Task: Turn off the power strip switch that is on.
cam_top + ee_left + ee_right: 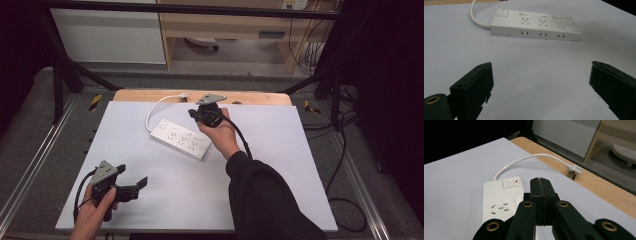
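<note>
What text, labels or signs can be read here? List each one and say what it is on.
No legible words or numbers.
Power strip: a small grey mark at its far end corner, too small to read.
Main switch on the power strip: a faint circle symbol and a red indicator, no readable letters.
Yellow-and-black striped markers beside the table: stripes, no text.
Left hand-held gripper and right hand-held gripper: no visible labels.

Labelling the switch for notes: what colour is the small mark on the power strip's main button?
Red, beside the white main button on the power strip; clearest in the right gripper view.
</note>
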The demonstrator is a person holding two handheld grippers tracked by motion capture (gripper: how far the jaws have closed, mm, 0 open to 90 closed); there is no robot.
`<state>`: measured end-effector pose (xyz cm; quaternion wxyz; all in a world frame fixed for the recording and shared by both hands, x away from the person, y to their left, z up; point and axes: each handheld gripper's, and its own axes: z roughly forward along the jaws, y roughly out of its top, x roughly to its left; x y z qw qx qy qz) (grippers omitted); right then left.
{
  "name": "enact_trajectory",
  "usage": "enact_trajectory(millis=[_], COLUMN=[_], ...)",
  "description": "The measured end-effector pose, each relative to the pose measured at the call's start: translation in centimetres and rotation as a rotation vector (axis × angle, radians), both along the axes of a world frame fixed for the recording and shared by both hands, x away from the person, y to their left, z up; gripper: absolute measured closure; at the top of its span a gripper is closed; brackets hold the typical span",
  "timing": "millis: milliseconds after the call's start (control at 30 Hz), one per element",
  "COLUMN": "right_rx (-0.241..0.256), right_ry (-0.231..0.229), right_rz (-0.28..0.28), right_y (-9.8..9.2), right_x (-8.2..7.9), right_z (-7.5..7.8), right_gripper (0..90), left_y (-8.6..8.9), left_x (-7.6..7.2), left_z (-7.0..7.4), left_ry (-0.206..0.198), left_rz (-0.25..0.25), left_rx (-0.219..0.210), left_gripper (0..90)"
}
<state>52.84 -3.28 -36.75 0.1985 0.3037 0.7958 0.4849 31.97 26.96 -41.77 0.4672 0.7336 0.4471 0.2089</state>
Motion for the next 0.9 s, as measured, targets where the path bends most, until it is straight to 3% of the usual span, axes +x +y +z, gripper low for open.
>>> enact_trajectory(millis=[200,900], right_rx=[-0.017,-0.072], right_ry=[0.021,0.086], right_rz=[0.034,0.006], right_y=[0.8,1.7], right_x=[0.1,0.4], right_z=[-0.8,-2.6], right_gripper=[90.0,89.9], left_y=[0.1,0.1], left_x=[0.0,0.0], left_z=[0.0,-0.1], left_ry=[0.005,0.007], left_rz=[0.003,-0.004], left_rx=[0.000,0.009], left_gripper=[5.5,5.6])
